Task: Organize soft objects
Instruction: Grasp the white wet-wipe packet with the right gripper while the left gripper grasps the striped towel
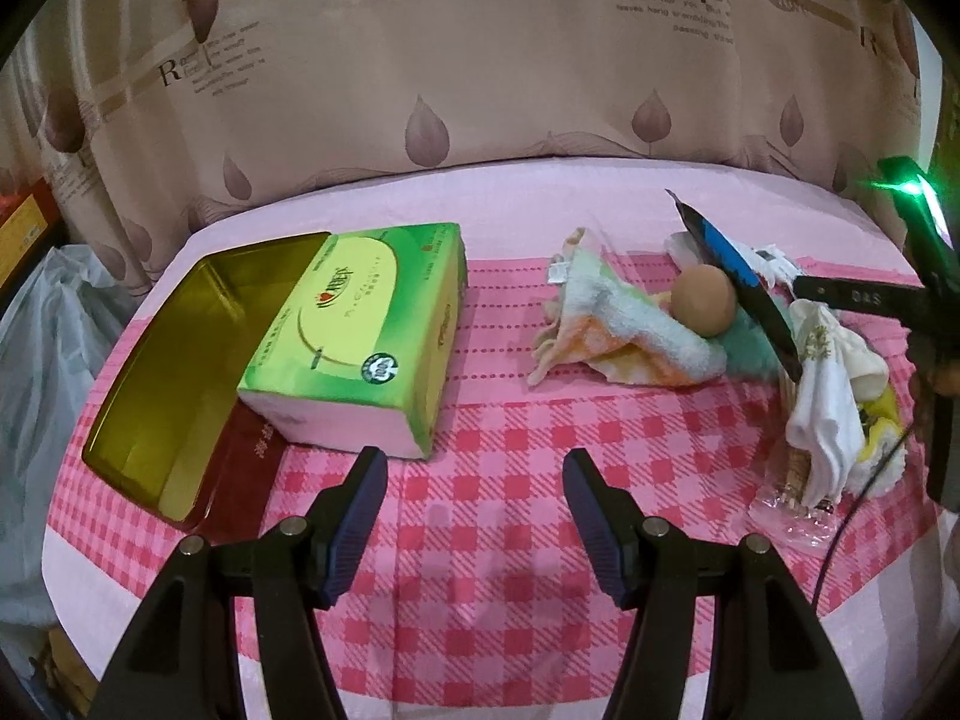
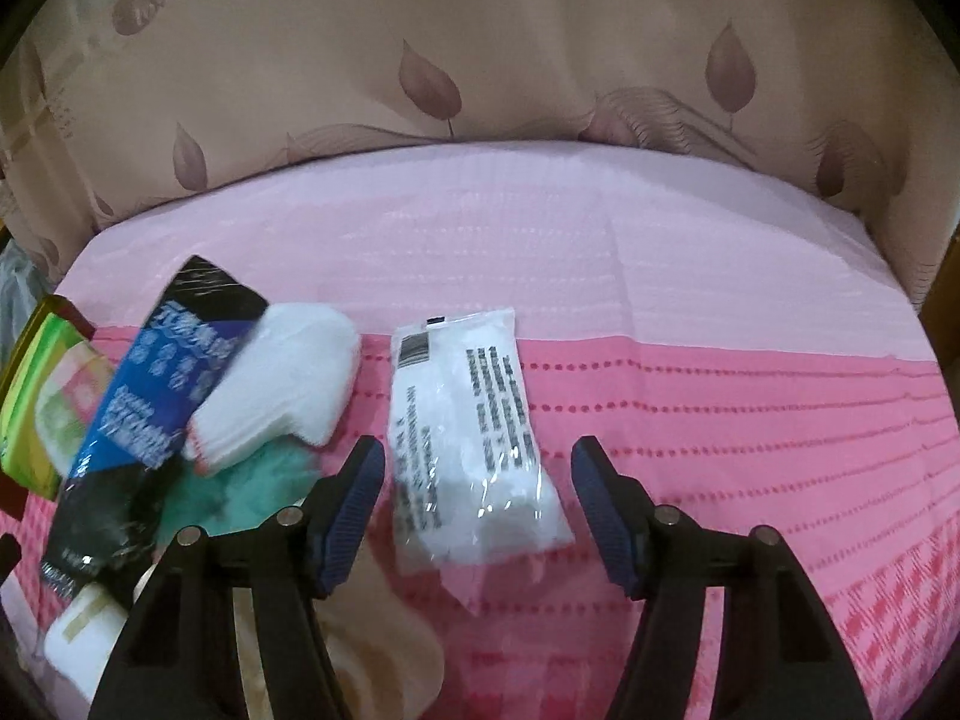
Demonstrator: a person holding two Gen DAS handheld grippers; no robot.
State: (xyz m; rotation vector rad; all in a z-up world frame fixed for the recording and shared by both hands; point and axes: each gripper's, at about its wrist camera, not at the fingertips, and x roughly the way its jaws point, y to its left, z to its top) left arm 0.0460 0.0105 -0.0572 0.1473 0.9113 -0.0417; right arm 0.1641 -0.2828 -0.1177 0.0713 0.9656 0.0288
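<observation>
In the right wrist view, a clear packet [image 2: 474,450] with white contents lies on the pink cloth between the fingers of my right gripper [image 2: 477,462]. The gripper is open, with a gap on each side of the packet. To its left lie a folded white towel [image 2: 282,384], a blue-black tube [image 2: 150,414] and a teal cloth [image 2: 240,492]. My left gripper [image 1: 474,468] stands open over bare checked cloth with nothing in it. Ahead of it, a green tissue pack [image 1: 360,330] rests half inside a gold tin [image 1: 162,372]. Striped towels [image 1: 630,330] lie to the right.
A brown egg [image 1: 702,300] sits on the towels beside the tube [image 1: 744,282]. White socks [image 1: 828,396] and a clear wrapper [image 1: 798,510] lie at the right. The black body of the right-hand tool [image 1: 927,252] shows a green light. A curtain [image 1: 480,60] backs the table.
</observation>
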